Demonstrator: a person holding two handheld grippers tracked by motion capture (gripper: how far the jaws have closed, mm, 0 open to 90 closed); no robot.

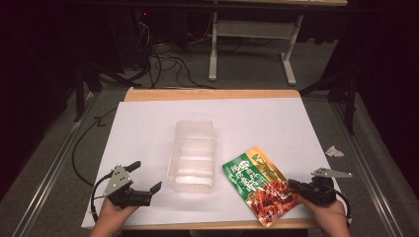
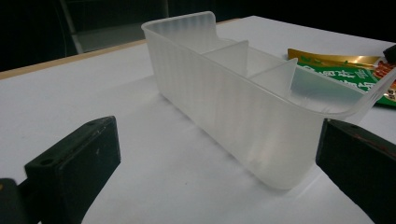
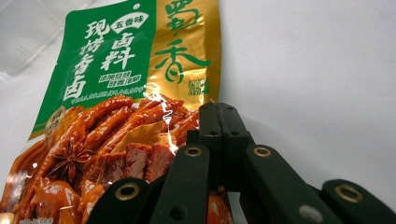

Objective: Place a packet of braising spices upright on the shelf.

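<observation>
One pouch (image 1: pixel 258 183), one tray (image 1: pixel 193 155).

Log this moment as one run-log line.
right claw: shut on snack pouch edge | left claw: open beside clear divided tray | pouch flat on table

Both grippers black. Left gripper (image 1: pixel 147 177), lower left of high view: grey three-cornered plate on top, black cable looping behind. Right gripper (image 1: pixel 292 184), lower right: same plate, cable at wrist. In right gripper view, brass-ringed screw holes along black linkage bars. No sleeves visible.
</observation>
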